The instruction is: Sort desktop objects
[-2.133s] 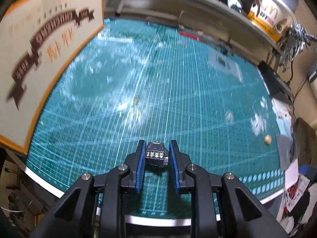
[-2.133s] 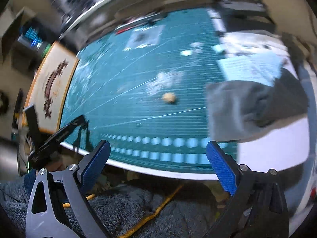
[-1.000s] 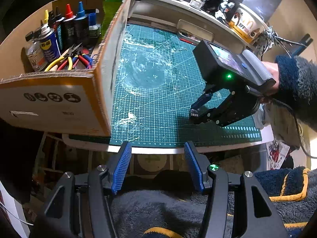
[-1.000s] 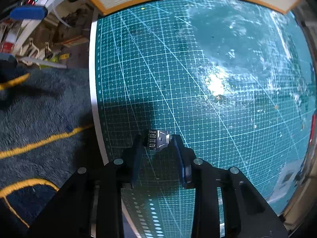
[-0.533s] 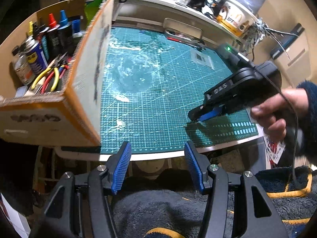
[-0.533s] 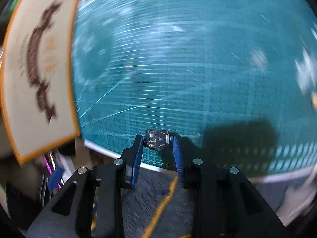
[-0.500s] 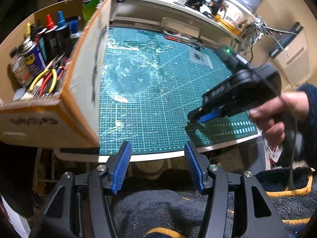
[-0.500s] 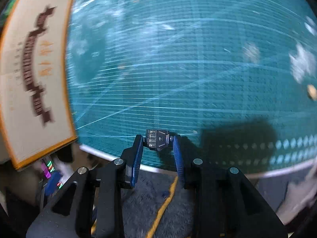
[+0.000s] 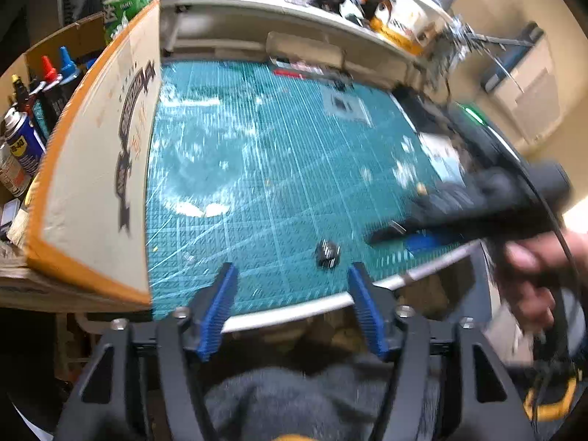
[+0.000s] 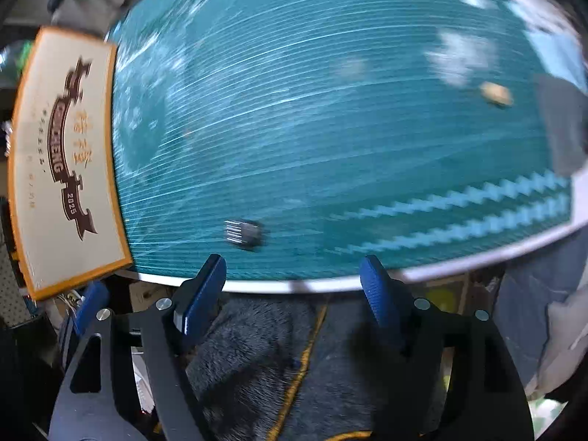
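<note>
A small black connector with metal pins [image 9: 327,253] lies on the green cutting mat [image 9: 279,169] near its front edge; it also shows in the right wrist view [image 10: 244,234]. My left gripper [image 9: 294,305] is open and empty, held below the mat's front edge. My right gripper [image 10: 294,290] is open and empty, just in front of the mat edge, a little right of the connector. In the left wrist view the right gripper's body [image 9: 477,205] is a blurred dark shape over the mat's right front corner.
A cardboard box [image 9: 95,169] with spray cans and bottles [image 9: 22,139] stands along the mat's left side. A shelf with figures and a paper cup [image 9: 397,33] runs behind. A small tan crumb [image 10: 496,93] and grey cloth [image 10: 562,125] lie at the right.
My right gripper has opened and let go of the connector, which now lies on the mat near the front edge. The right gripper has drawn back. The left gripper stays open.
</note>
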Tool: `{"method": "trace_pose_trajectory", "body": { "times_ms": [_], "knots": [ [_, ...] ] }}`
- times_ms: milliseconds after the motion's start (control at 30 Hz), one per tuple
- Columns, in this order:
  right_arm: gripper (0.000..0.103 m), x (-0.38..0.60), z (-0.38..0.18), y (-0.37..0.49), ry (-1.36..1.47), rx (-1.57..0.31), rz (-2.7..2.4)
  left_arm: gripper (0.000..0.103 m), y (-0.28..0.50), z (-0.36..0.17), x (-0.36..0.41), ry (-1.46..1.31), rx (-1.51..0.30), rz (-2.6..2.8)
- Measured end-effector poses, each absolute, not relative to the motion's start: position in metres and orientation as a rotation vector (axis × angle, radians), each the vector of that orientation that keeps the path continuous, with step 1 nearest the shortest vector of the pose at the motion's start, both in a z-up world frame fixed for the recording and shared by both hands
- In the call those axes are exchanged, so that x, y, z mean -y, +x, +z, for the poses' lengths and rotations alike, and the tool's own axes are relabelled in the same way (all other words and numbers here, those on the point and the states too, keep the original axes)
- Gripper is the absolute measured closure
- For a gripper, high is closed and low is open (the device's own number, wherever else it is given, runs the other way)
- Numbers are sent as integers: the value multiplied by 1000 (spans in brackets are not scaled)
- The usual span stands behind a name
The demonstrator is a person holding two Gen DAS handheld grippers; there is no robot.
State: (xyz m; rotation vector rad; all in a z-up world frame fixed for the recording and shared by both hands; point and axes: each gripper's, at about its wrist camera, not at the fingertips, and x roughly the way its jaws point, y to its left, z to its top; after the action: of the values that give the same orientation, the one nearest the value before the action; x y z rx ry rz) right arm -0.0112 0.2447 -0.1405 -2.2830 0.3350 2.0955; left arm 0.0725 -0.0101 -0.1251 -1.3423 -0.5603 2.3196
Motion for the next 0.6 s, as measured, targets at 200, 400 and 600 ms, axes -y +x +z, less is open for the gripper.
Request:
{"method": "trace_pose_trajectory", "body": {
  "times_ms": [200, 400, 600],
  "knots": [
    [30, -315, -148, 24, -2226, -459, 2024, 35, 72, -139, -60, -1224, 607, 2675],
    [30, -362, -150, 34, -2252, -397, 2016, 35, 76, -168, -103, -1335, 678, 2684],
    [30, -372, -153, 21, -2249, -383, 2044, 57, 87, -175, -105, -1259, 612, 2708]
  ]
}}
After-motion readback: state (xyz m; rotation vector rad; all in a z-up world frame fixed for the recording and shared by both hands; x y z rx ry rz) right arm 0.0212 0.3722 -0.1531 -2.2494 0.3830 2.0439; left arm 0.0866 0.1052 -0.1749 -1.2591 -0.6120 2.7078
